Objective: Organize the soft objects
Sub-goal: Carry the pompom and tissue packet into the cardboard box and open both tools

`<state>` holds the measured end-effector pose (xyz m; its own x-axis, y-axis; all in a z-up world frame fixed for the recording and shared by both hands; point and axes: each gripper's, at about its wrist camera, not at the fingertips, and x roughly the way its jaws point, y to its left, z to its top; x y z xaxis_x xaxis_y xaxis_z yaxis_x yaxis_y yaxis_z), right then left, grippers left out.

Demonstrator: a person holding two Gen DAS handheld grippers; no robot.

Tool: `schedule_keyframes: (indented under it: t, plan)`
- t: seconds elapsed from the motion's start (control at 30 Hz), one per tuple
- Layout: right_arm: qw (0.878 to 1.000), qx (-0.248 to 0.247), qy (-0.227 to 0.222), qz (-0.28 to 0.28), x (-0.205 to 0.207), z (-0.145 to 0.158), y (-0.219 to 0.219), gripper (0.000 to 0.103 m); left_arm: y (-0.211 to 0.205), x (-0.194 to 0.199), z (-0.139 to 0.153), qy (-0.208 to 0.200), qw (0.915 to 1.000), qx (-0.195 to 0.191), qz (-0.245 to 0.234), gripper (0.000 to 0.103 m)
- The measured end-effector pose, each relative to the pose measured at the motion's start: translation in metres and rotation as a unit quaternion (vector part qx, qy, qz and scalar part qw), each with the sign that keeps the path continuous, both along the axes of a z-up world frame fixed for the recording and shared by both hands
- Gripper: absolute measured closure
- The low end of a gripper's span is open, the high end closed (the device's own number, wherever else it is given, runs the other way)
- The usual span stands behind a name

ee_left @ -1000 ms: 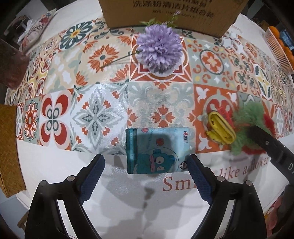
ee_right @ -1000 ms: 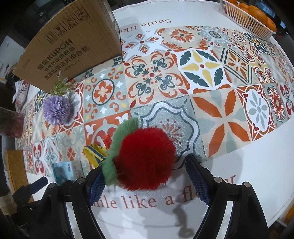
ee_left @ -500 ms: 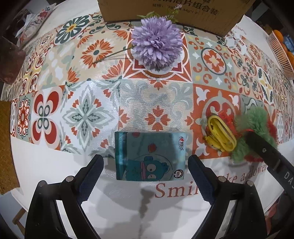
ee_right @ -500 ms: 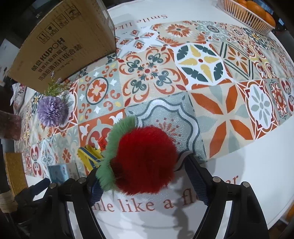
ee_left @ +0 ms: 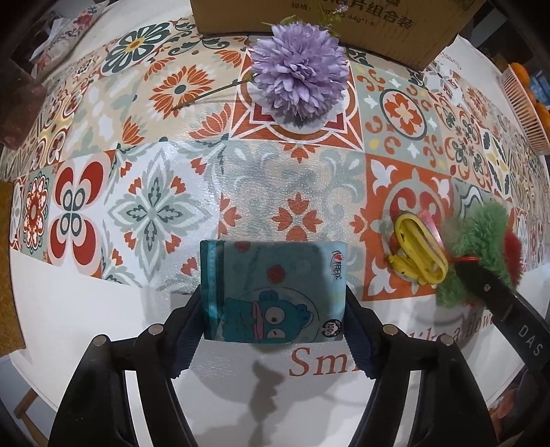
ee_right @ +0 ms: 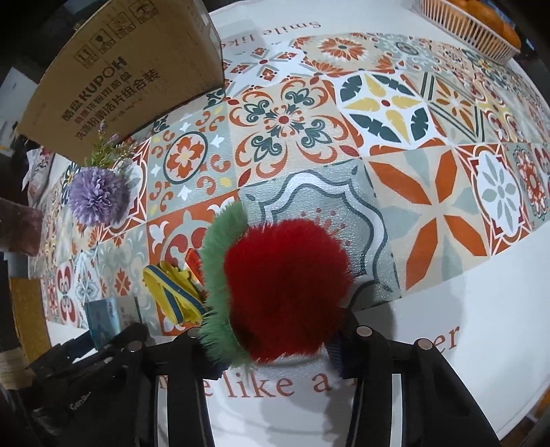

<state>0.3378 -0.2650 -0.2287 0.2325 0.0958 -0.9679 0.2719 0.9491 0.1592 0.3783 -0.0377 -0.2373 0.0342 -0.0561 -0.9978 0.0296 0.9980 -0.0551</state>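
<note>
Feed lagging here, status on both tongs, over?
Left tongs shut on teal cartoon tissue pack. Right tongs shut on red-and-green fluffy pompom. Yellow strap bundle lies between.

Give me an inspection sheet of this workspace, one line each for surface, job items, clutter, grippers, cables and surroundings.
Surface: round table with patterned tile-print cloth.
Job's things: teal cartoon-print tissue pack; fluffy red pompom with green fur trim; purple fabric flower; yellow elastic bands.
Clutter: brown cardboard box behind the flower.
Grippers: left gripper shut on the tissue pack; right gripper shut on the pompom.
Cables: nothing seen.
Surroundings: white basket of oranges at the far edge.
</note>
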Motion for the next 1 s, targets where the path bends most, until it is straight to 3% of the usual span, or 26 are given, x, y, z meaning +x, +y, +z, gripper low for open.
schedule_keyframes:
  t: [0.17, 0.53, 1.0]
  plan:
    - [1.000, -0.017, -0.019, 0.011, -0.010, 0.015, 0.009, 0.059, 0.000, -0.004, 0.006, -0.012, 0.9999, -0.009, -0.005, 0.031]
    - [0.997, -0.027, -0.074, 0.023, -0.023, 0.062, 0.019, 0.059, 0.006, -0.016, 0.063, -0.090, 0.9954, -0.017, -0.028, 0.031]
    - [0.986, -0.023, -0.156, 0.051, -0.023, 0.116, 0.036, 0.059, 0.017, -0.017, 0.130, -0.192, 0.9794, -0.045, -0.044, 0.031]
